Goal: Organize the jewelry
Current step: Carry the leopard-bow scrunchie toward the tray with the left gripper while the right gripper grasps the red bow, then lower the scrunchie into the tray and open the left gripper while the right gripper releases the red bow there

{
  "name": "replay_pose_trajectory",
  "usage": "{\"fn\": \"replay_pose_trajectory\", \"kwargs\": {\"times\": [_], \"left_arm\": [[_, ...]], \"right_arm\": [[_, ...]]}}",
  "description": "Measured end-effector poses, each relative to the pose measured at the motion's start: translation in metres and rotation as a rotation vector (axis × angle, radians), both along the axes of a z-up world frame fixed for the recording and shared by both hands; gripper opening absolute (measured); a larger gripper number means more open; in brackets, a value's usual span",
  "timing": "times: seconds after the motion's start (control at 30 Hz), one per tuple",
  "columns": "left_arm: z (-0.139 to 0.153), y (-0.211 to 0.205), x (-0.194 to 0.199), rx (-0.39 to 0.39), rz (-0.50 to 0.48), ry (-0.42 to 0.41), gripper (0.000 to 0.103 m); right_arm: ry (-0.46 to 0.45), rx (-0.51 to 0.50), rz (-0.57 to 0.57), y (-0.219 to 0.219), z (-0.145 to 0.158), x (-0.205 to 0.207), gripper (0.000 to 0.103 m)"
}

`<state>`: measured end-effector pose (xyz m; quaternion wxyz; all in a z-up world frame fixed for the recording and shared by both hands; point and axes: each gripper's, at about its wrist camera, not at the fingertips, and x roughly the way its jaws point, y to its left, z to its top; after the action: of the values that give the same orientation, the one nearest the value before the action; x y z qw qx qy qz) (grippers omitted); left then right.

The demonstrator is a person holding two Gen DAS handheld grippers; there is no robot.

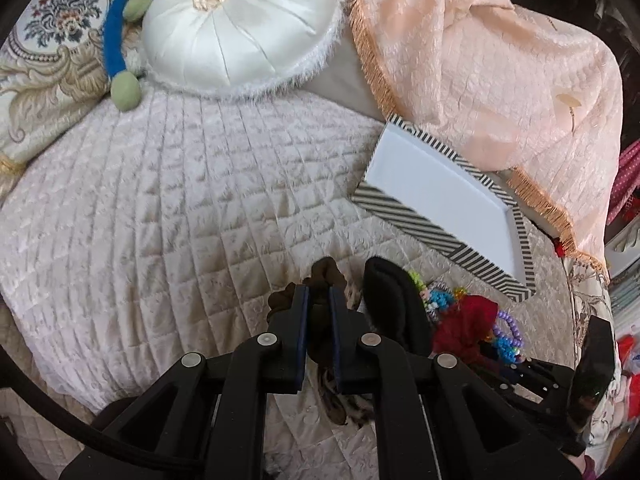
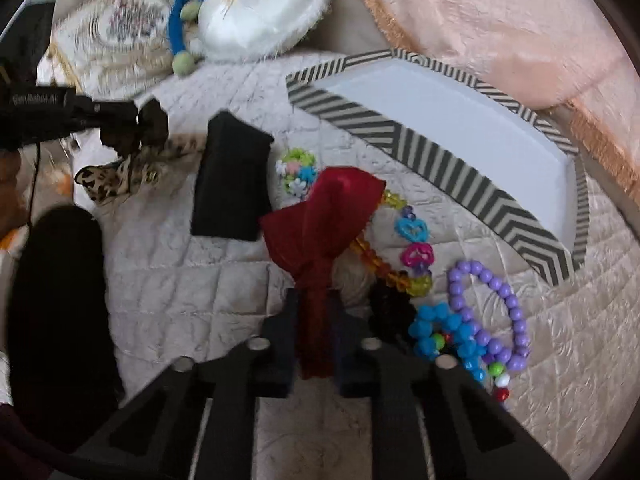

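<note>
Two tools angle steeply down over the quilted cream bedspread (image 1: 160,208). The left tool (image 1: 319,292) is clamped on a dark brown fabric scrunchie (image 1: 324,270), held just above a leopard-print scrunchie (image 2: 116,178). The right tool (image 2: 316,300) pinches the tail of a dark red fabric bow (image 2: 332,204), which lies across strings of coloured plastic beads (image 2: 416,236). A black fabric pouch (image 2: 232,184) sits between the two tools. An open striped box with a white inside (image 2: 460,132) lies beyond the beads, beside a purple bead bracelet (image 2: 496,304). A round white satin cushion (image 1: 240,24) rests farther back.
</note>
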<state>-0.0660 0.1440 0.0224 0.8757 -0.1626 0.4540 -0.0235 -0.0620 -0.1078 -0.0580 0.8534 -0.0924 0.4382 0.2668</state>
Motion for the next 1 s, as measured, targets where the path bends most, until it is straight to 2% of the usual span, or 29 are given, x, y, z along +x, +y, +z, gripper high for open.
{"fn": "replay_pose_trajectory", "kwargs": {"times": [0.27,0.43,0.63,0.8,1.0], "left_arm": [[0.039,-0.008,0.004,0.016,-0.034,-0.077,0.0],[0.056,-0.025,0.018,0.03,-0.072,-0.114,0.0],[0.073,-0.057,0.053,0.059,-0.119,-0.159,0.0],[0.069,-0.081,0.089,0.067,-0.148,-0.164,0.0],[0.04,-0.105,0.138,0.093,-0.165,-0.111,0.0]], "right_arm": [[-0.08,0.195,-0.062,-0.036,0.051,-0.015,0.009],[-0.118,0.247,-0.131,-0.058,0.071,-0.009,0.009],[-0.136,0.258,-0.213,-0.08,0.082,0.011,0.01],[-0.138,0.237,-0.271,-0.096,0.085,0.035,0.01],[-0.089,0.213,-0.33,-0.109,0.068,0.071,0.01]]}}
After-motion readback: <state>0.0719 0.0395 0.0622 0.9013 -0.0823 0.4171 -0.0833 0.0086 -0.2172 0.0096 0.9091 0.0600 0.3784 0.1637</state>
